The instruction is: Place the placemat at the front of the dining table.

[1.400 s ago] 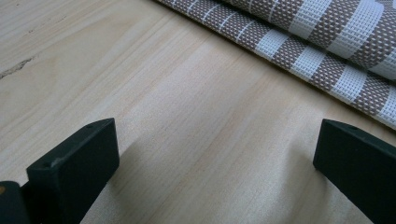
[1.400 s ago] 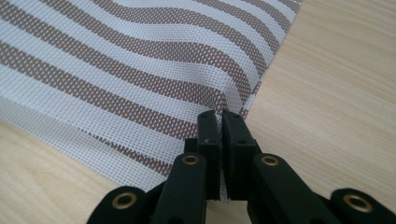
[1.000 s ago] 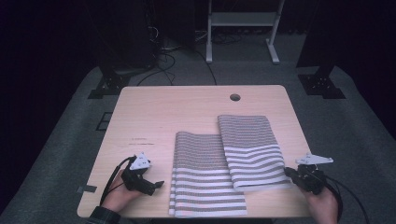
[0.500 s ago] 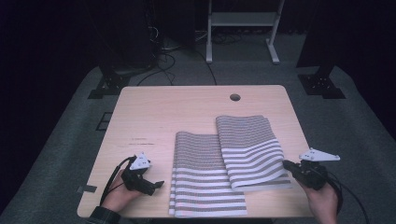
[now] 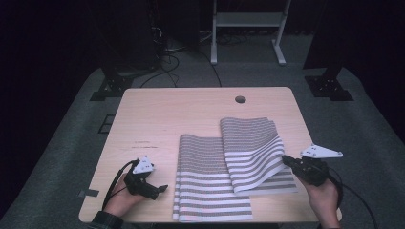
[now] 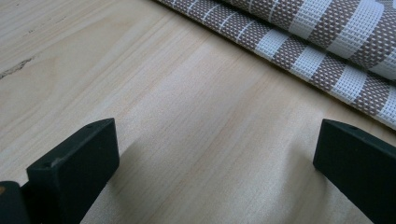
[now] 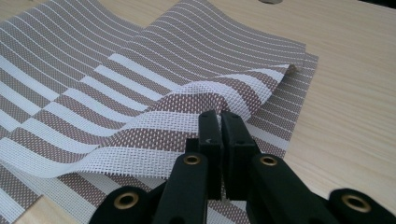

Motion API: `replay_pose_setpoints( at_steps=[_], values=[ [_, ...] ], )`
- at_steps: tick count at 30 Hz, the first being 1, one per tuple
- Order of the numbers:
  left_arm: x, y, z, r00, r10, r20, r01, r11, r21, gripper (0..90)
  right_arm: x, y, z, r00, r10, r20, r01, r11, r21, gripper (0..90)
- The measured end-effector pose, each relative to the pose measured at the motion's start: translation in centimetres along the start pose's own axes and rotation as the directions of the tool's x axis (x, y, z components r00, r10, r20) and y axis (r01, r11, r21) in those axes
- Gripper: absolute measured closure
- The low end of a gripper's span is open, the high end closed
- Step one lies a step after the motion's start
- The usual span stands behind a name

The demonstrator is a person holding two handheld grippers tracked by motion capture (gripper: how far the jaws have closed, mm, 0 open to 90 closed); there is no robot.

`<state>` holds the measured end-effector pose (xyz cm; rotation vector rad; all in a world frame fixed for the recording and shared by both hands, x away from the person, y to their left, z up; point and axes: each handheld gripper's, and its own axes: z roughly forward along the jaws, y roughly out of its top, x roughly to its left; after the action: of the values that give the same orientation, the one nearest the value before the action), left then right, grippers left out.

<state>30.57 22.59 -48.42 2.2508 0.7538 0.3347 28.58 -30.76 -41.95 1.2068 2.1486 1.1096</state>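
The right mat, striped brown and white, lies on the near right part of the tabletop, and its left edge overlaps the left mat. It seems to be more than one layer: in the right claw view the top layer curves up off a matching layer lying flat under it. The lifted edge is the one nearest the person's right side, and it rises to the right claw. That claw is pinched tight on the woven edge, its two black jaws nearly meeting with only the thin fabric between them. From the pinch the layer sags away to the far side, where it meets the flat part again at a fold.

The left mat lies flat, reaching close to the near edge of the tabletop, with wide stripes at its near end and fine ones farther off.

The left claw rests low over bare wood just left of the left mat, held in the person's left hand. Its jaws stand wide apart with nothing between them; in its own view the mat's edge runs just beyond the tips.

A round hole sits near the far edge of the tabletop.
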Motion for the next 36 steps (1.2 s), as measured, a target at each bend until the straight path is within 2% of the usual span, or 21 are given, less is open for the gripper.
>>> replay_pose_setpoints(
  at_steps=[6, 13, 18, 26, 33, 36],
  values=[
    [0.0, 0.0, 0.0, 1.0, -0.001, 0.0, 0.001, 1.0, -0.001, 0.0, 0.1, 0.6, 1.1, 0.9993, 0.007, -0.037, -0.008, 1.0, -0.01, 87.6],
    [0.0, 0.0, 0.0, 1.0, 0.0, 0.0, 0.0, 1.0, 0.0, 0.0, 0.3, 1.6, 1.9, 0.9985, -0.002, -0.055, 0.001, 1.0, -0.018, 87.6],
    [0.0, 0.0, 0.0, 1.0, 0.0, 0.0, 0.0, 1.0, 0.0, 0.0, 0.9, 2.3, 3.2, 0.9971, -0.031, -0.069, 0.03, 0.999, -0.015, 87.5],
    [0.0, 0.0, 0.0, 1.0, 0.0, 0.0, 0.0, 1.0, 0.0, 0.0, 1.0, 2.9, 5.1, 0.9944, -0.01, -0.105, 0.011, 1.0, 0.003, 87.5],
    [0.0, 0.0, 0.0, 1.0, -0.003, 0.001, 0.003, 1.0, -0.001, 0.0, 1.7, 4.1, 6.5, 0.9906, -0.036, -0.132, 0.039, 0.999, 0.019, 87.6],
    [0.0, 0.0, 0.0, 1.0, -0.003, 0.001, 0.003, 1.0, 0.0, 0.0, 1.9, 4.5, 7.0, 0.9886, -0.038, -0.146, 0.039, 0.999, 0.01, 87.6]
  ],
)
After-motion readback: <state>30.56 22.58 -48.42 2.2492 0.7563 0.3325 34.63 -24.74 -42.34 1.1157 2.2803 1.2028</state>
